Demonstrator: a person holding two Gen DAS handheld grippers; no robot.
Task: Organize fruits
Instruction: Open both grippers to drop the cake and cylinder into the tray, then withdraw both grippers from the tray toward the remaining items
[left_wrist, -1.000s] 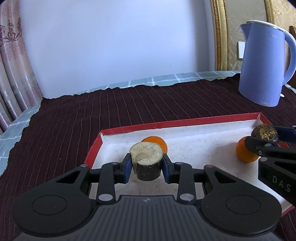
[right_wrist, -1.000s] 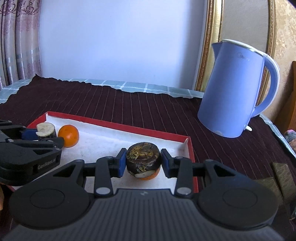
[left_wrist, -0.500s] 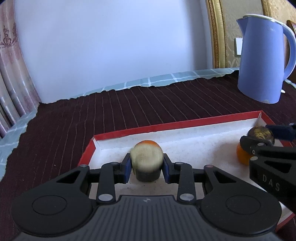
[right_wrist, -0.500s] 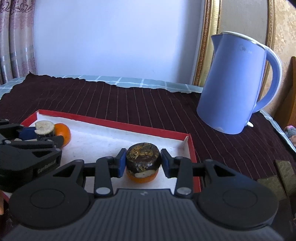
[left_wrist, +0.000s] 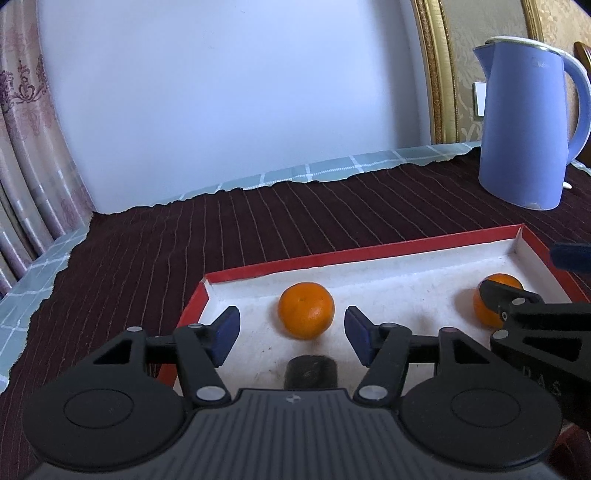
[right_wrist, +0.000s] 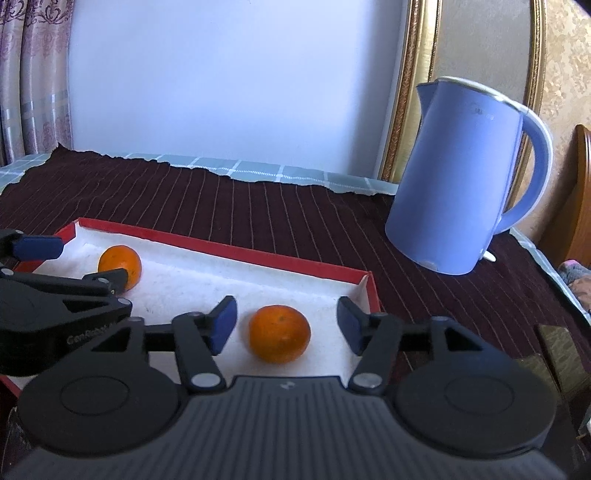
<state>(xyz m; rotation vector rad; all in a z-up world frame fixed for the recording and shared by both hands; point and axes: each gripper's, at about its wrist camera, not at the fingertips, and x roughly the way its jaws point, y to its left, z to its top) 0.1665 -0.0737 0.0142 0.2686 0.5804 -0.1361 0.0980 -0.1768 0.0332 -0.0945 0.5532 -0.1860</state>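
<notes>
Over the red tray (left_wrist: 369, 254), both your grippers (left_wrist: 291, 330) (right_wrist: 282, 319) hang released, each framing an orange (left_wrist: 306, 310) (right_wrist: 279, 333) for pickup.

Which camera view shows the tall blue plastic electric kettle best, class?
The right wrist view. There the blue plastic electric kettle appears whole and large, with spout, handle and base all visible on the dark striped cloth. The left wrist view shows it smaller, near the right edge.

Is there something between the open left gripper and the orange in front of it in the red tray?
Nothing visible stands between the left gripper and the orange. A dark object lies in the red tray, nearer than the orange.
</notes>
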